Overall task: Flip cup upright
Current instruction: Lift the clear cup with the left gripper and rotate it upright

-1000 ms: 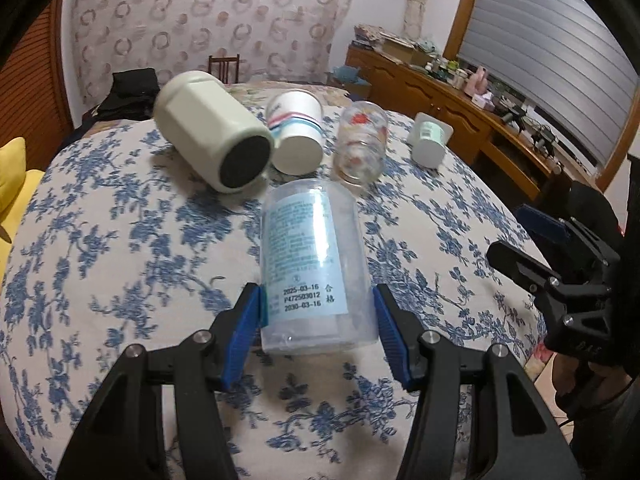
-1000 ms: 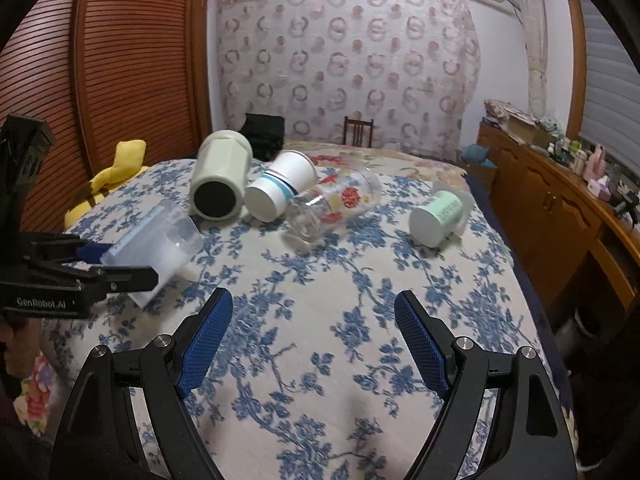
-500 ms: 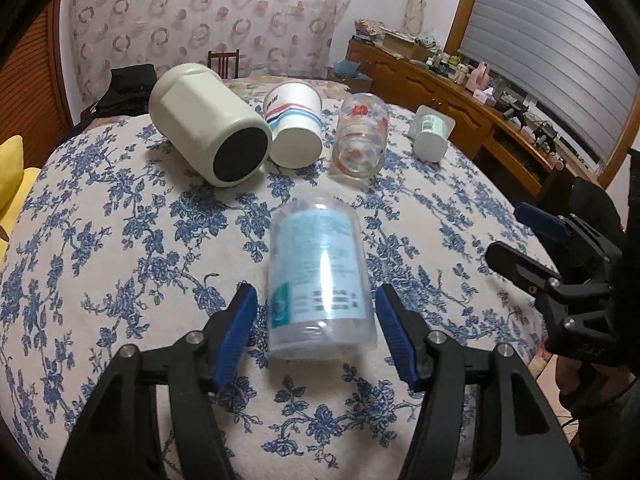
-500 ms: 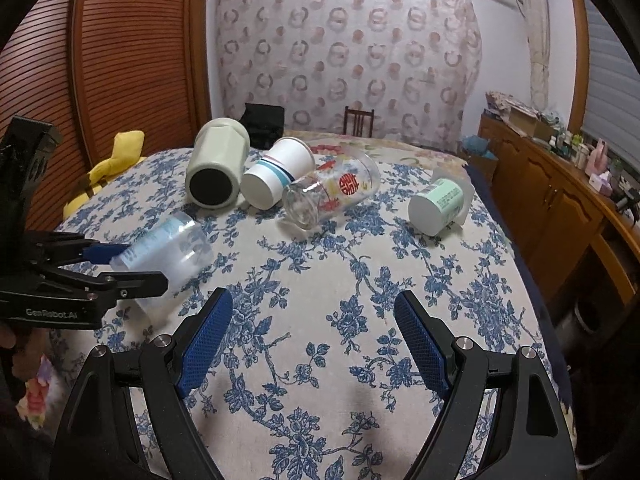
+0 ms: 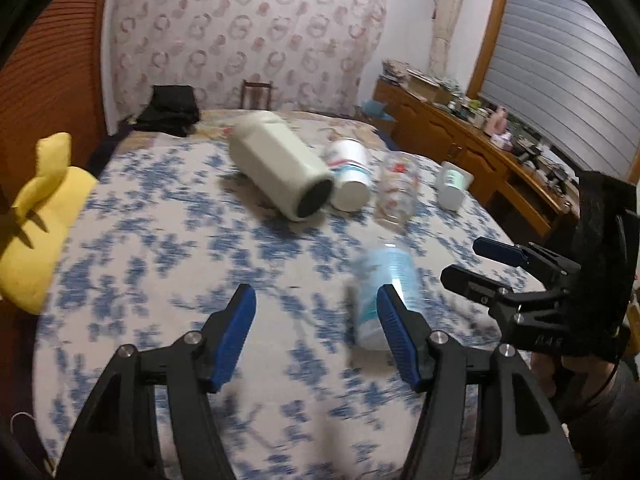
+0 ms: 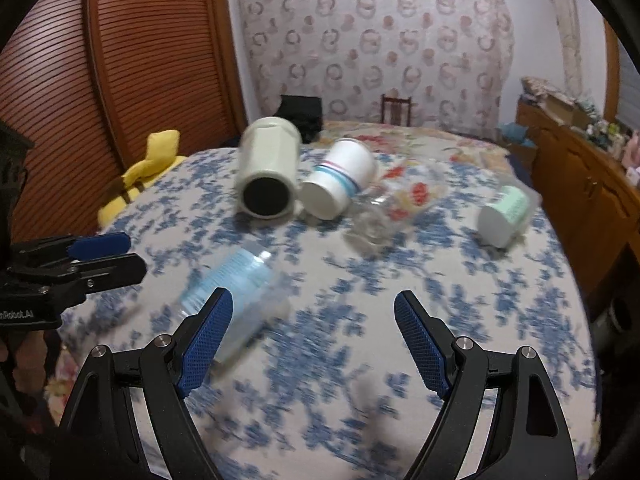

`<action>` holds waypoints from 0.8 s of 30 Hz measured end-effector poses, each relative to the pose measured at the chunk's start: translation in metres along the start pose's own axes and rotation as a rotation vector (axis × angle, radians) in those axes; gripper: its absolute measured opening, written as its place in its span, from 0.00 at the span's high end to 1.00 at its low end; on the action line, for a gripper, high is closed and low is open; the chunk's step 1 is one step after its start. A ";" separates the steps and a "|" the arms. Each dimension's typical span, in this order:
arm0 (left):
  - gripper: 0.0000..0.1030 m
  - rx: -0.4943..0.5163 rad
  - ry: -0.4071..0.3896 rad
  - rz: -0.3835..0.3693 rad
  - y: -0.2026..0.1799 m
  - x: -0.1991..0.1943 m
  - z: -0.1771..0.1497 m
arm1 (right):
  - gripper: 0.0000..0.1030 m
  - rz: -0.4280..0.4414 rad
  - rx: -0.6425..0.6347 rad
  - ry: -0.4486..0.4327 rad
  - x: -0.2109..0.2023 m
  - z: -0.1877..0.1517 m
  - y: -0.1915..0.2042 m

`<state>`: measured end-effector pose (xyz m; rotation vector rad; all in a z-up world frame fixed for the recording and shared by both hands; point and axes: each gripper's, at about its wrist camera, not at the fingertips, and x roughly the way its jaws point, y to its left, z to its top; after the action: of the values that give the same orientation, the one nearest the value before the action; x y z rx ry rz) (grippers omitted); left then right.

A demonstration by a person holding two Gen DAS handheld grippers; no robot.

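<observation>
A clear plastic cup with a pale blue label [image 5: 386,288] lies on its side on the blue-flowered tablecloth [image 5: 168,248]. My left gripper [image 5: 316,334] is open and empty; the cup lies behind its right finger, outside the gap. In the right wrist view the same cup [image 6: 236,284] lies behind the left finger of my right gripper [image 6: 310,346], which is open and empty. The left gripper [image 6: 100,256] shows at the left edge there. Both views are blurred.
Further back, all on their sides, lie a cream mug [image 6: 266,176], a white paper cup with stripes [image 6: 340,184], a printed glass [image 6: 394,208] and a small white-and-green cup [image 6: 506,216]. A yellow cushion [image 5: 40,220] sits at the left, a wooden sideboard [image 5: 460,152] at the right.
My left gripper let go of the clear cup, pulled back and swung left. The cup now lies on the table off to its right. The right gripper stayed open.
</observation>
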<state>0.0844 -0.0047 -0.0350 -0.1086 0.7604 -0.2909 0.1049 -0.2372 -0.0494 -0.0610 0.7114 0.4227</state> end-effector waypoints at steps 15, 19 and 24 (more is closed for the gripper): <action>0.40 -0.040 -0.026 0.067 0.045 -0.018 -0.013 | 0.18 0.093 0.104 0.209 0.064 0.014 0.024; 0.40 -0.047 -0.027 0.062 0.048 -0.018 -0.015 | 0.17 0.113 0.115 0.258 0.062 0.013 0.018; 0.40 -0.054 -0.026 0.053 0.049 -0.017 -0.017 | 0.17 0.110 0.118 0.332 0.060 0.015 0.004</action>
<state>0.0718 0.0469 -0.0454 -0.1424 0.7448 -0.2179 0.1536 -0.2095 -0.0766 0.0200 1.0687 0.4803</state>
